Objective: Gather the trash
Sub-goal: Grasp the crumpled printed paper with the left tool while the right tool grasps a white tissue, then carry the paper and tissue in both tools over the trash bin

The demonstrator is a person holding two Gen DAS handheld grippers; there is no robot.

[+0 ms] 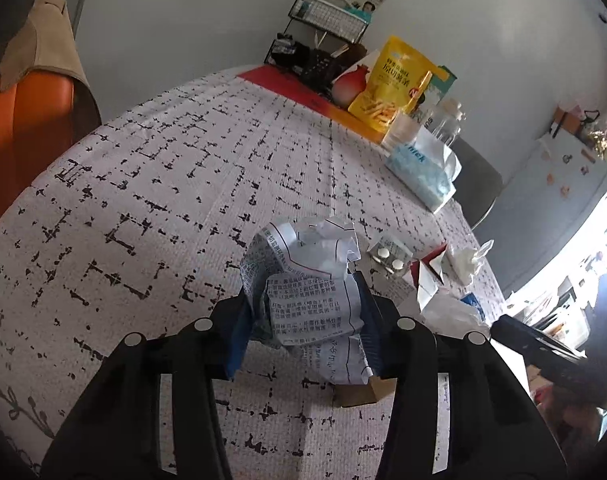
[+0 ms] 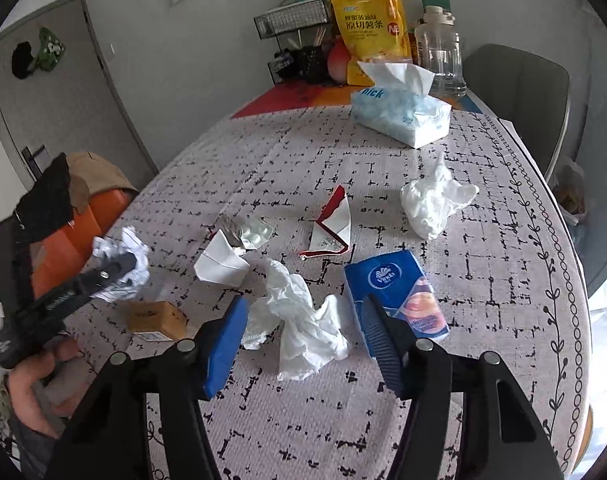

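White tissue [image 2: 299, 320] dead ahead between right hand-held gripper [image 2: 303, 344] pads, half open, untouched (left hand-held gripper [image 1: 303, 320] clamping paper [image 1: 311, 292]).

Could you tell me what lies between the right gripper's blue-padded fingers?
A crumpled white tissue lies on the patterned tablecloth between the right gripper's fingers, which stand apart from it. The right wrist view shows this.

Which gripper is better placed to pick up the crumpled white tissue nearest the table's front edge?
Right. The right gripper already straddles the crumpled white tissue, jaws open around it. The left gripper is occupied, shut on a crumpled printed paper.
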